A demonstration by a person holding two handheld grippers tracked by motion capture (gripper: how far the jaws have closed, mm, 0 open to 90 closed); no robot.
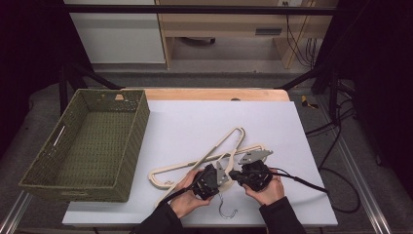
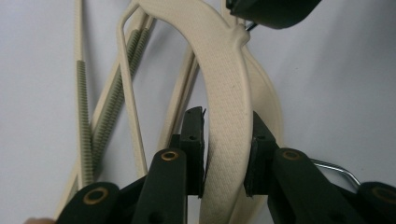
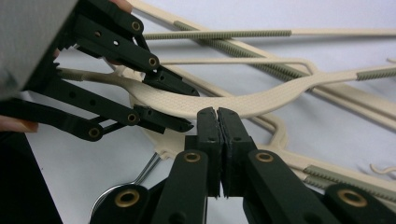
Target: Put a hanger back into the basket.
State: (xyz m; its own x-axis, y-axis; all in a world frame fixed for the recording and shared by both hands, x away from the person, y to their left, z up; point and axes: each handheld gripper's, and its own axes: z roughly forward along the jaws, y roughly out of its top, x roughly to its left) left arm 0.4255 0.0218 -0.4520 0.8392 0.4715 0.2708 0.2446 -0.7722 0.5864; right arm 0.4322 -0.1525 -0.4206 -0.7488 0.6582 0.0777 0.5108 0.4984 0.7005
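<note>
Two cream plastic hangers (image 1: 228,140) lie crossed on the white board (image 1: 195,117). One has a textured shoulder (image 2: 226,79), and my left gripper (image 2: 226,154) is shut across it, one pad on each side. The right gripper view has that left gripper (image 3: 187,107) clamping the same shoulder (image 3: 243,102) from above and below. My right gripper (image 3: 217,114) is shut, its pads meeting at the shoulder's lower edge. Whether anything thin is pinched there I cannot tell. In the high view both grippers, left (image 1: 223,171) and right (image 1: 234,173), meet near the front edge.
A green woven basket (image 1: 141,126) stands at the left, half off the board. A metal hook (image 1: 227,210) curls on the board between the person's hands. Black cables (image 1: 336,146) run along the right side, and dark frame posts stand behind.
</note>
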